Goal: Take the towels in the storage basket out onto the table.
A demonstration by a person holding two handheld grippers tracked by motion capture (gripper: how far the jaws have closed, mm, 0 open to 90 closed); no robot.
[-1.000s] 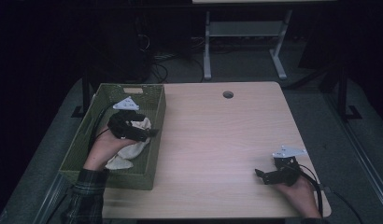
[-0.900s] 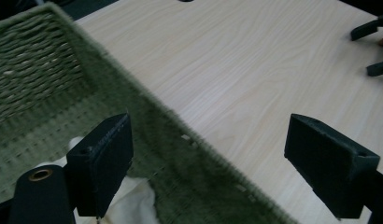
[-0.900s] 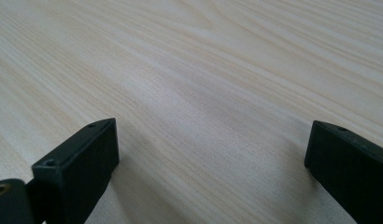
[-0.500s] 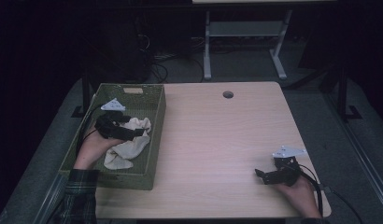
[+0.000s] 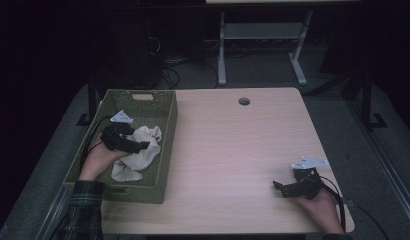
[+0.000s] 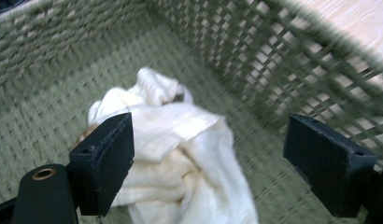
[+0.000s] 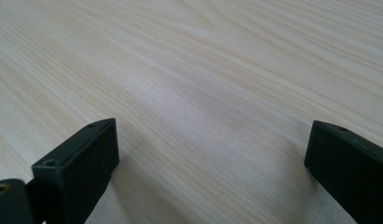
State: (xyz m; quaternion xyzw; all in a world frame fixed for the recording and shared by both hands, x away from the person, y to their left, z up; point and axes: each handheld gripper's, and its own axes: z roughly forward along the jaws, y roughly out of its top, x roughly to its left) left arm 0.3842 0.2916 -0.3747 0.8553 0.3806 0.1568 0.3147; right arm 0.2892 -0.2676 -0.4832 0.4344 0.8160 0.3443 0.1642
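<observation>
High view: no brand, label or readable writing appears on anything. Counted, there is one woven green basket (image 5: 165,150), one cream cloth (image 5: 143,150), two tongs and one table (image 5: 233,145).

That pale wood table has a round hole (image 5: 244,101) near its far edge, and the basket sits at its left side. The cloth lies crumpled inside the basket, toward the right wall and the near half. It is off-white, soft and thick like a towel, bunched in folds with one flatter hemmed flap on top.

The left tongs (image 5: 138,146) hang inside the basket just over the cloth's left part; in the left gripper view the left tongs (image 6: 217,158) have their black jaws spread wide, one jaw in front of the cloth (image 6: 175,154), the other over the basket floor beside the mesh wall (image 6: 255,60), clamping nothing.

The right tongs (image 5: 279,189) rest at the near right corner of the table, well apart from the basket. In the right gripper view the right tongs (image 7: 208,177) gape wide over bare wood grain (image 7: 203,70), empty.
</observation>
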